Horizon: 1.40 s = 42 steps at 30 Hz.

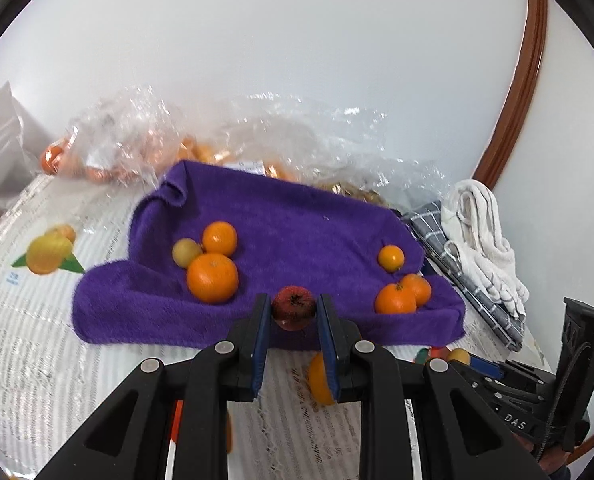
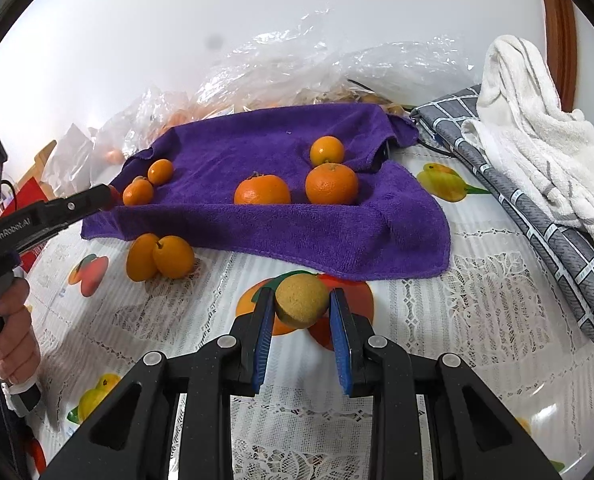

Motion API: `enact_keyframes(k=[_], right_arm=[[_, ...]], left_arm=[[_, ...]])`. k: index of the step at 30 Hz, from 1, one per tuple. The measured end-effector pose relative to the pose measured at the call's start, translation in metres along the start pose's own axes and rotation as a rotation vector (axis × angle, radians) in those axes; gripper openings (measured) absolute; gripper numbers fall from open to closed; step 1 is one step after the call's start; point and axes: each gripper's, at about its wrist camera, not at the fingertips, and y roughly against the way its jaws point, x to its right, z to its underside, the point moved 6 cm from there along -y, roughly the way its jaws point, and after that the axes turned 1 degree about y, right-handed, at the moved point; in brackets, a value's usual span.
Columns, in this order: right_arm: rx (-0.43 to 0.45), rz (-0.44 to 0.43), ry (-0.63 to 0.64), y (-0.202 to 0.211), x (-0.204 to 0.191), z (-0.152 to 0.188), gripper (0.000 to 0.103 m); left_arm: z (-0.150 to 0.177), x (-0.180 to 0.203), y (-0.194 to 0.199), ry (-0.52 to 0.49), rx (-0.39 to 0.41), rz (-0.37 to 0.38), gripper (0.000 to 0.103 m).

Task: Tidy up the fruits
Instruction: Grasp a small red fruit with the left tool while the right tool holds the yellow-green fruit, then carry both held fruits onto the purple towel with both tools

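Left hand-held gripper (image 1: 293, 309) is clamped on a red fruit (image 1: 293, 307) at the towel's (image 1: 265, 216) front edge; right hand-held gripper (image 2: 302, 307) grips a tan fruit (image 2: 302, 305) above the surface (image 2: 477, 320) (mid-carry, I'd judge). Next: set each beside its kind. Oranges (image 2: 331, 184) sit on the towel; white wall (image 1: 297, 40) behind.
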Motion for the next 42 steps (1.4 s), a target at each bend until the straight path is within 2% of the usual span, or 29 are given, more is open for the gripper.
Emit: enact_keyframes(k=[17, 26, 32, 34, 37, 42], right_arm=[[0.038, -0.013, -0.022, 0.009, 0.002, 0.0, 0.028], [0.082, 0.007, -0.07, 0.029, 0.01, -0.011, 0.028], [0.108, 0.026, -0.056, 0.047, 0.008, -0.028, 0.028], [0.114, 0.025, -0.051, 0.051, 0.006, -0.034, 0.028], [0.114, 0.024, -0.045, 0.056, 0.006, -0.042, 0.028], [0.118, 0.028, -0.037, 0.058, 0.004, -0.058, 0.028]], left_arm=[[-0.01, -0.017, 0.012, 0.041, 0.077, -0.068, 0.022], [-0.015, -0.024, 0.02, 0.086, 0.096, -0.053, 0.022], [-0.016, -0.032, 0.021, 0.109, 0.089, -0.074, 0.022], [-0.016, -0.032, 0.023, 0.121, 0.079, -0.056, 0.022], [-0.017, -0.035, 0.026, 0.122, 0.066, -0.084, 0.022], [-0.033, -0.04, 0.038, 0.129, 0.049, -0.102, 0.022]])
